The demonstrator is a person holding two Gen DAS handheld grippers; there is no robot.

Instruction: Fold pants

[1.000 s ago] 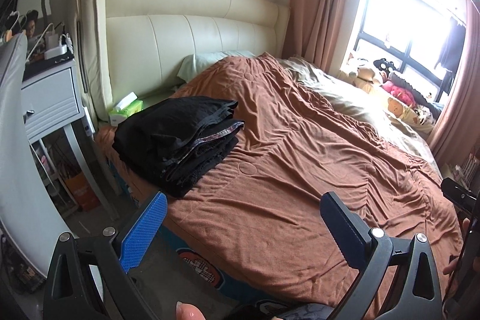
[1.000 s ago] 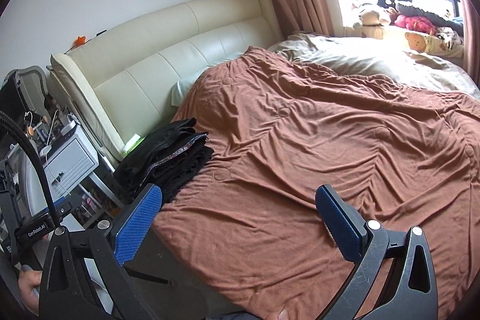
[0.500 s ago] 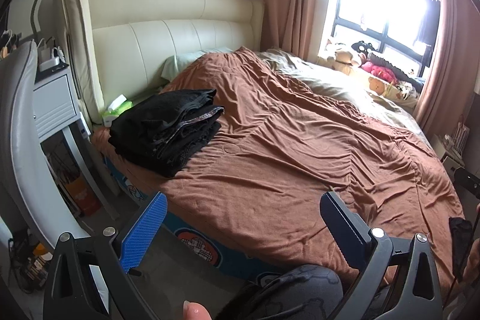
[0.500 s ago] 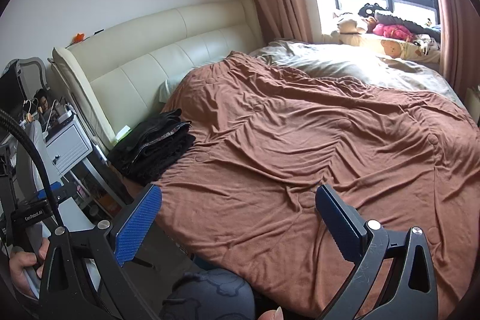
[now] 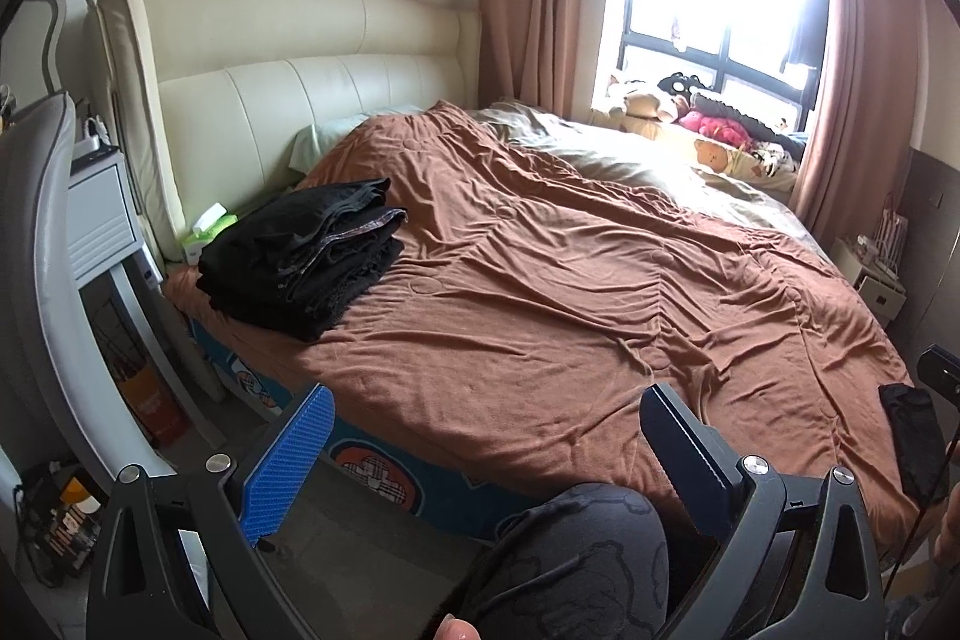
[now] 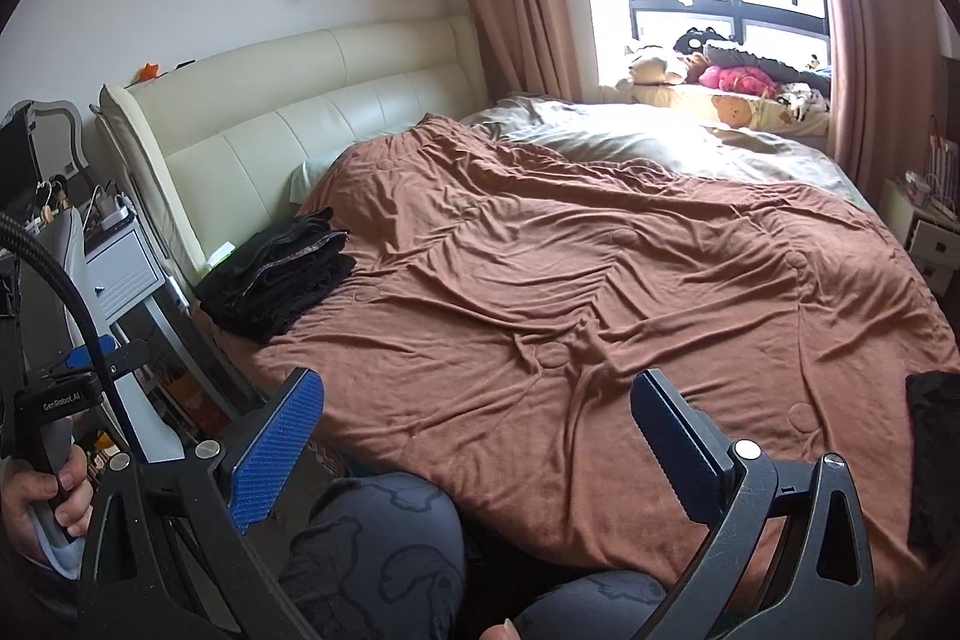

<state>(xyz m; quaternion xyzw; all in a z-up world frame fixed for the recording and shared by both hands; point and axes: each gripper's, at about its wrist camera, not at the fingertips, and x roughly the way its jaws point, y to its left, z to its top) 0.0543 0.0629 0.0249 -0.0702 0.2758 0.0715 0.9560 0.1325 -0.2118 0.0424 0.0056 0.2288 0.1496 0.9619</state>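
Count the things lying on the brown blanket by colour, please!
Black: 2, the folded stack of pants near the headboard and a loose black garment at the bed's right edge.
Green: 1, a tissue pack.
Total: 3

A black piece of cloth [image 6: 936, 460] at the brown bedspread's [image 6: 600, 292] near right corner is cut off by the right wrist picture's edge, so what garment it is cannot be told. The green-and-white tissue pack [image 5: 207, 229] sits half hidden behind the folded stack of black pants [image 5: 300, 250]. The soft toys on the window ledge [image 5: 708, 118] blur in the glare.
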